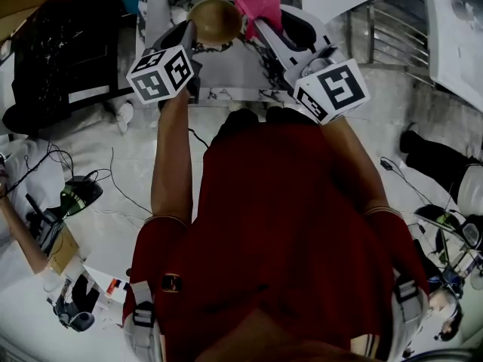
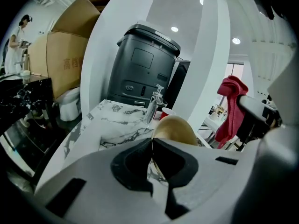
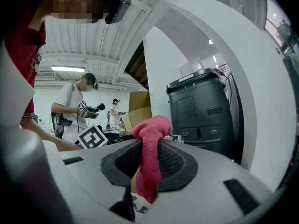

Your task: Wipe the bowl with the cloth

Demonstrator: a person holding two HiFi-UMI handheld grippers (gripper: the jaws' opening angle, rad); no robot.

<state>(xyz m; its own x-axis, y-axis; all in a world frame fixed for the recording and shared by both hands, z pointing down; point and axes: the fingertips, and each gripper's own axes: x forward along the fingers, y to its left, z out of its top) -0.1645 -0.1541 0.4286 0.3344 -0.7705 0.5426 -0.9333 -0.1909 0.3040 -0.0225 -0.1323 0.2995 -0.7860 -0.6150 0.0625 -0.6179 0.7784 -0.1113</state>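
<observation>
A tan wooden bowl (image 1: 215, 21) is held up over the marble counter (image 1: 234, 74), its rim pinched in my left gripper (image 1: 190, 30), which is shut on it. In the left gripper view the bowl (image 2: 174, 129) rises just beyond the closed black pads (image 2: 135, 162). My right gripper (image 1: 256, 23) is shut on a pink cloth (image 1: 259, 4) right beside the bowl. In the right gripper view the cloth (image 3: 150, 157) hangs out both ends of the pads (image 3: 170, 164). The same cloth (image 2: 231, 108) shows at the right of the left gripper view.
A chrome tap (image 2: 154, 105) and a red cup (image 2: 164, 113) stand on the counter before a dark grey machine (image 2: 140, 66). Cardboard boxes (image 2: 63, 59) sit left. Cables and gear (image 1: 72, 194) litter the floor. Other people (image 3: 77, 106) stand nearby.
</observation>
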